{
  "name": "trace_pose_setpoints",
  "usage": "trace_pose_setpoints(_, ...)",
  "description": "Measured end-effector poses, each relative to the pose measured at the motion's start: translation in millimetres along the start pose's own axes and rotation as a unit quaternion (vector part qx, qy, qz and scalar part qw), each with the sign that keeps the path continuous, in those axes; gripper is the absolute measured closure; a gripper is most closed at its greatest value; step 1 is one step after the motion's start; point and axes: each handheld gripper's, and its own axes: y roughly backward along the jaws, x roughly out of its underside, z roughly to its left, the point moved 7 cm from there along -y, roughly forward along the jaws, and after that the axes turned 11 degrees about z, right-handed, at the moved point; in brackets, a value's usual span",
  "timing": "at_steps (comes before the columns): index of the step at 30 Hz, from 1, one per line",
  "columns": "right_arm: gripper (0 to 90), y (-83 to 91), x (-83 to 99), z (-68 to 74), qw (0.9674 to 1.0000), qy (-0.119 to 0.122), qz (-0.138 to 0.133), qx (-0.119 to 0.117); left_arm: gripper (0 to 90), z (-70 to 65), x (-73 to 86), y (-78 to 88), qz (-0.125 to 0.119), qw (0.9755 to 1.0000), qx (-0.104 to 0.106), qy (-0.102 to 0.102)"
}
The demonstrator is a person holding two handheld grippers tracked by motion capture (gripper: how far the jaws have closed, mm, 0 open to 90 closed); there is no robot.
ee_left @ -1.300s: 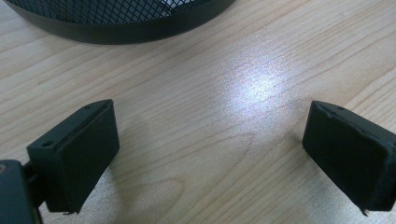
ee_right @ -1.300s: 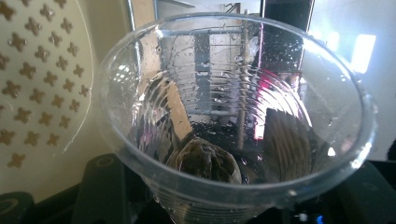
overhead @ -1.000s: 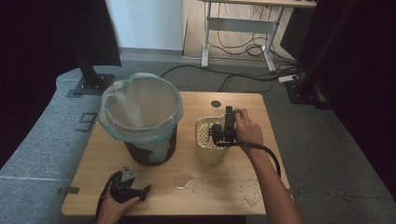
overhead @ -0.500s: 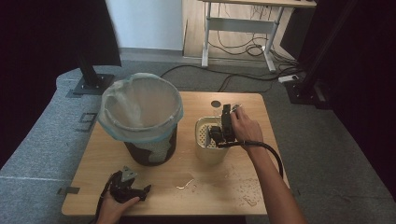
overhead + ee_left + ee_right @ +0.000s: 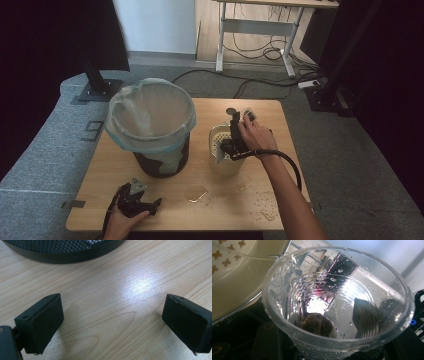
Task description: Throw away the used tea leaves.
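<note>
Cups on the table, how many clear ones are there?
1. The clear plastic cup sits in the right gripper, tipped over the cream strainer bowl. Others may hide behind the bin.

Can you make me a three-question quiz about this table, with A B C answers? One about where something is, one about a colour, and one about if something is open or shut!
1. Where is the bin?
A. left of the strainer
B. under the table
C. inside the strainer

2. What colour is the bin's liner?
A. red
B. pale blue
C. yellow

3. How is the left gripper?
A. open, nothing between its jaws
B. shut on a spoon
C. shut on the bin

Answers: 1 A, the high view shows it to the strainer's left. 2 B, the bag is pale blue. 3 A, its jaws stand wide apart over bare wood.
</note>
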Motion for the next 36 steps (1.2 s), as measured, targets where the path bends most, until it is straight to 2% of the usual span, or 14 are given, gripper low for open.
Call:
trace_pose_setpoints(5, 40.4, 2.5, -1.0, 0.3, 0.9988, 0.042, 0.001, 0.024, 3.3, 0.0, 0.0, 0.0, 0.0, 1.0, 0.0, 0.0)
trace_pose_setpoints(8, 40.6, 3.3, -2.9, -3.0, 0.9931, 0.105, -0.001, 0.052, 3.3, 0.0, 0.0, 0.0, 0.0, 1.0, 0.0, 0.0)
trace_pose_setpoints(18, 42.0, 11.2, -14.9, -6.7, 0.9826, 0.165, -0.013, 0.085, 3.2, -0.1, -0.1, 0.0, 0.001, 1.0, 0.001, -0.001)
trace_pose_setpoints(20, 42.0, 12.6, -17.0, -8.8, 0.9826, 0.167, -0.012, 0.081, 3.3, -0.1, -0.1, 0.0, 0.001, 1.0, 0.001, -0.001)
trace_pose_setpoints(22, 42.0, 12.2, -17.2, -13.9, 0.9875, 0.137, -0.012, 0.078, 3.2, -0.1, -0.2, -0.1, 0.0, 1.0, 0.001, -0.001)
trace_pose_setpoints(26, 41.7, 11.6, -15.6, -16.6, 0.9916, 0.114, -0.012, 0.06, 3.3, 0.0, -0.1, -0.1, 0.0, 1.0, 0.001, -0.001)
trace_pose_setpoints(28, 41.1, 9.7, -12.8, -18.7, 0.9972, 0.064, -0.021, 0.033, 3.3, -0.1, -0.2, -0.1, 0.0, 1.0, 0.001, -0.001)
trace_pose_setpoints(29, 41.1, 9.7, -12.8, -18.7, 0.9972, 0.064, -0.021, 0.033, 3.3, 0.0, -0.2, -0.1, 0.0, 1.0, 0.001, -0.001)
trace_pose_setpoints(30, 41.0, 9.7, -10.8, -17.0, 0.9994, -0.007, -0.033, -0.004, 3.2, -0.1, -0.2, -0.1, 0.0, 1.0, 0.001, -0.001)
trace_pose_setpoints(31, 41.0, 9.7, -10.8, -17.0, 0.9994, -0.007, -0.033, -0.004, 3.2, -0.1, -0.2, -0.1, 0.0, 1.0, 0.001, -0.001)
trace_pose_setpoints(32, 40.9, 9.4, -9.1, -18.3, 0.9984, -0.036, -0.039, -0.022, 3.2, -0.1, -0.2, -0.1, 0.0, 1.0, 0.001, -0.001)
trace_pose_setpoints(33, 41.0, 9.5, -5.9, -16.4, 0.9935, -0.093, -0.041, -0.05, 3.3, -0.1, -0.2, -0.1, 0.0, 1.0, 0.001, -0.001)
trace_pose_setpoints(35, 40.9, 8.8, -1.8, -15.7, 0.984, -0.153, -0.048, -0.079, 3.2, -0.1, -0.2, -0.2, 0.0, 1.0, 0.001, -0.001)
trace_pose_setpoints(36, 40.9, 8.2, 2.5, -13.4, 0.9686, -0.214, -0.058, -0.113, 3.3, -0.1, -0.2, -0.2, 0.0, 1.0, 0.001, -0.001)
